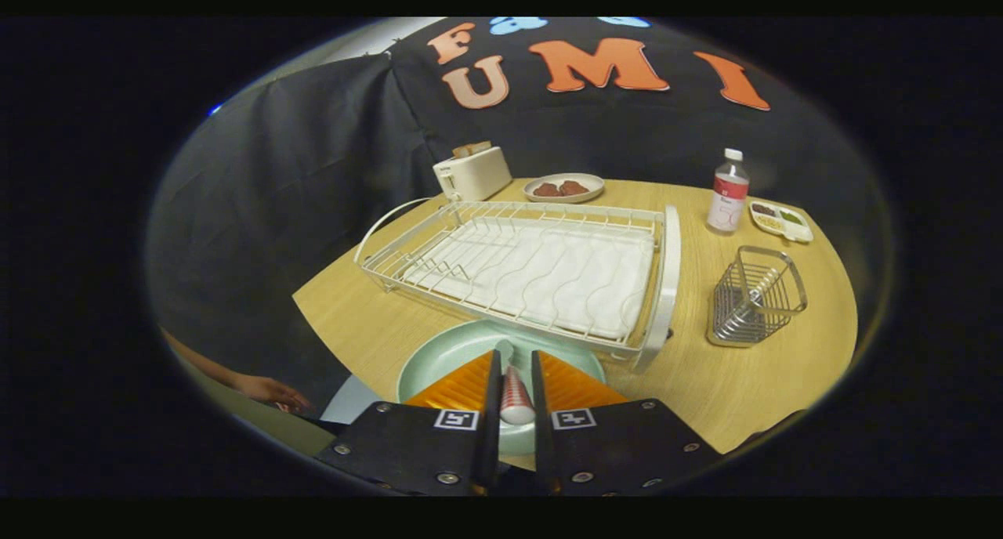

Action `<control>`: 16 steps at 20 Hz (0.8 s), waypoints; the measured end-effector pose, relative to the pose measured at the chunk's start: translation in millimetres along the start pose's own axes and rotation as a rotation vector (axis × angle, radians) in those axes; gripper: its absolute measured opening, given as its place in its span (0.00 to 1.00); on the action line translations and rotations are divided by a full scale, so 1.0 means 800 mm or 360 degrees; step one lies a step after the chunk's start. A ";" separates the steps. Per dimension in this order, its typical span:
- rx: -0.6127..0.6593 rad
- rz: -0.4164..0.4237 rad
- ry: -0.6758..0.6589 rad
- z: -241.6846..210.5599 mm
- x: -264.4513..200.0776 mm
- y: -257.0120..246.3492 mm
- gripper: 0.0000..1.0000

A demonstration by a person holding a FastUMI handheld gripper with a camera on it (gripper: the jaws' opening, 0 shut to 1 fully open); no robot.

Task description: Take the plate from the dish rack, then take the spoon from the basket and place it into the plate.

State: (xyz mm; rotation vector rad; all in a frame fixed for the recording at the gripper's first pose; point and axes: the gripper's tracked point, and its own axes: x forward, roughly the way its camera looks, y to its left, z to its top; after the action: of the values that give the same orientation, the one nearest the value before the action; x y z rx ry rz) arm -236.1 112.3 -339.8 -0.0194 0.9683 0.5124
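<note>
Pale-green plate [439, 355] lies half hidden under the hand-held gripper [515, 367] (clamped on the spoon [515, 398]).

Pale green plate [439, 359], white dish rack [517, 269], red-and-white striped spoon [515, 394], silver basket [754, 296].

— Where's the plate [439, 355]?
— Lower centre on the table [729, 382], just before the dish rack [521, 269], the spoon [513, 394] over it between the gripper [515, 359] fingers.
— And the basket [756, 296]?
— Right of the rack; bottle [728, 192] behind it, toaster [472, 172] upper left.
</note>
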 end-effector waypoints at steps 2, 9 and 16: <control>0.0051 -0.0043 0.0038 -0.008 0.002 -0.012 0.22; 0.0089 -0.0213 -0.0151 0.051 -0.034 -0.051 0.39; -0.0051 -0.0385 -0.0556 0.191 -0.100 -0.076 0.65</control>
State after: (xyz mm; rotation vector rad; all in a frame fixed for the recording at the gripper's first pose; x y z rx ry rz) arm -127.1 62.6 -201.3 -0.0724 0.6055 0.2944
